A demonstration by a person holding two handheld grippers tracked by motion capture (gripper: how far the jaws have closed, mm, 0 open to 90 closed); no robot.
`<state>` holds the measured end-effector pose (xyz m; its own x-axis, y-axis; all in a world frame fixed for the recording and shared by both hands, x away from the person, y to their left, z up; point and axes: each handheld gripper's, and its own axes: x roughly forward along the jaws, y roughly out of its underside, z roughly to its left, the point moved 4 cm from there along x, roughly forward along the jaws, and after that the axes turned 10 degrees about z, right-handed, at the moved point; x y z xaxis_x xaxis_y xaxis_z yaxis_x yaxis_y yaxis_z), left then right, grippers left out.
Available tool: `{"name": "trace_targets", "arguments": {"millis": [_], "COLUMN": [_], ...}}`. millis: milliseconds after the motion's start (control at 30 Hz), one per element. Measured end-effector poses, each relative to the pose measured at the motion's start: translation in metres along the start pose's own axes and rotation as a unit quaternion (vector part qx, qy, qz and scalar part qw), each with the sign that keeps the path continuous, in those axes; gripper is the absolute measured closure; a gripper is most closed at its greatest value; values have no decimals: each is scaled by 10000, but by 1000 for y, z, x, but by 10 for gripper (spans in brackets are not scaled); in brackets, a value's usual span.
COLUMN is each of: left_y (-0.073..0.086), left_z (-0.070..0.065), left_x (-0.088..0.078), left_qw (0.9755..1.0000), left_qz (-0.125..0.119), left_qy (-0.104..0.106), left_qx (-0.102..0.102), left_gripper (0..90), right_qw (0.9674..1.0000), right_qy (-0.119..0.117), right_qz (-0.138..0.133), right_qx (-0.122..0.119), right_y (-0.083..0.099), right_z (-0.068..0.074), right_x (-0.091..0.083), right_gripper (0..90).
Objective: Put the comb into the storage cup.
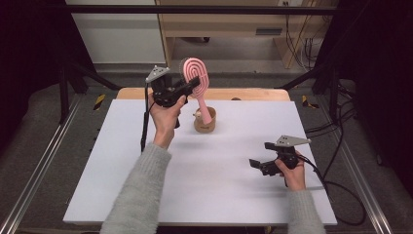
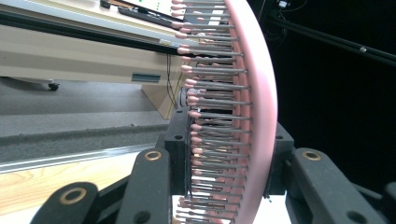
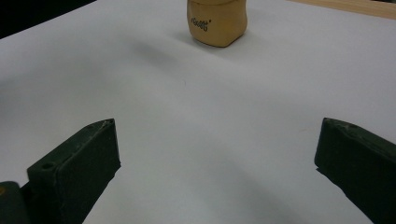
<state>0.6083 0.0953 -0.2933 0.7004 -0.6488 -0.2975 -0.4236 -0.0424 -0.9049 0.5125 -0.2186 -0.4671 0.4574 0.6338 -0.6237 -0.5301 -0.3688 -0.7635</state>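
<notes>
Upper centre, the left gripper [image 1: 192, 85] is clamping its jaws on the pink hairbrush [image 1: 196, 73] above the tan cup [image 1: 205, 122], while the right gripper [image 1: 256, 163], lower right, is hovering with jaws spread wide.

A white board [image 1: 219, 185] is laid over a wooden table [image 1: 253, 94]. Black cables [image 1: 341, 195] are trailed across grey floor [image 1: 44, 112].

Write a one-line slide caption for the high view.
Left gripper holds a pink hairbrush with its handle in a tan cup, while the right gripper waits open over the white table.
</notes>
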Motion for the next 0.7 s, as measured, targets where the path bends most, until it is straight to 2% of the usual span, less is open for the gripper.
{"name": "trace_targets", "arguments": {"millis": [467, 700], "left_y": [-9, -10], "left_z": [-1, 3], "left_x": [17, 26], "left_qw": [9999, 9998], "left_qz": [29, 24], "left_qy": [-113, -171], "left_qx": [34, 33], "left_gripper": [626, 626], "right_qw": [10000, 10000], "right_qy": [-12, -15], "right_qz": [4, 14], "right_qx": [-9, -22], "right_y": [0, 0], "right_z": [0, 0], "right_x": [0, 2], "right_gripper": [6, 6]}}
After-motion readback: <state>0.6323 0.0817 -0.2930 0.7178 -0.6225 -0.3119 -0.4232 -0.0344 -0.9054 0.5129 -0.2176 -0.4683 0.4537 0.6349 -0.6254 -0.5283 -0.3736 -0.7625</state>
